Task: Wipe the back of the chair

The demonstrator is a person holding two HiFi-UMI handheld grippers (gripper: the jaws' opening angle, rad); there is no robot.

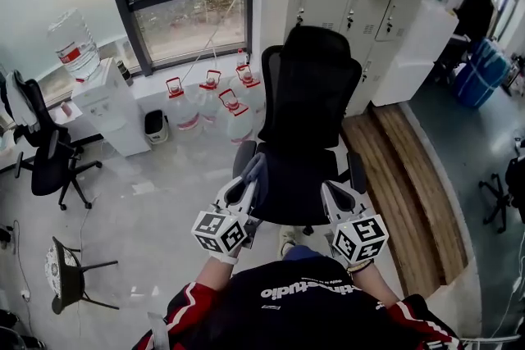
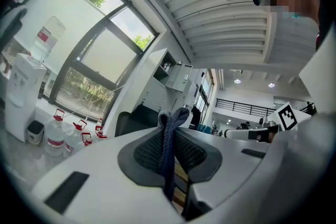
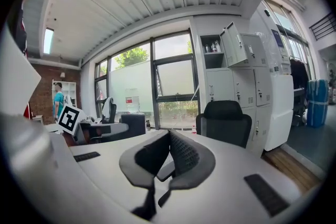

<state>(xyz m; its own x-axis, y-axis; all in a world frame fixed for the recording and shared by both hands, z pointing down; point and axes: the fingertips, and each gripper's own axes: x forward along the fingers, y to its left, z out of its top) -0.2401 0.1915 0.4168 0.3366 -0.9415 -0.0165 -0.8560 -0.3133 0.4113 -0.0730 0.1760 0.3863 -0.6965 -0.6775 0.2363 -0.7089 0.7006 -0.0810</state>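
Observation:
A black mesh office chair stands in front of me, its back (image 1: 308, 86) upright and its seat (image 1: 295, 184) just below my hands. My left gripper (image 1: 246, 186) hovers over the seat's left edge, shut on a blue-grey cloth (image 1: 256, 170). In the left gripper view the cloth (image 2: 169, 149) is pinched between the pads and sticks out past the tips of the left gripper (image 2: 170, 131), with the chair (image 2: 137, 120) beyond. My right gripper (image 1: 332, 197) is over the seat's right edge, shut and empty. In its own view the right gripper (image 3: 169, 135) points toward the chair (image 3: 224, 120), some way off.
Several water jugs (image 1: 221, 106) stand on the floor behind the chair under the window, beside a white water dispenser (image 1: 107, 106). White lockers (image 1: 353, 4) and a wooden platform (image 1: 410, 193) lie to the right. Another black chair (image 1: 49, 152) and a stool (image 1: 66, 275) are at left.

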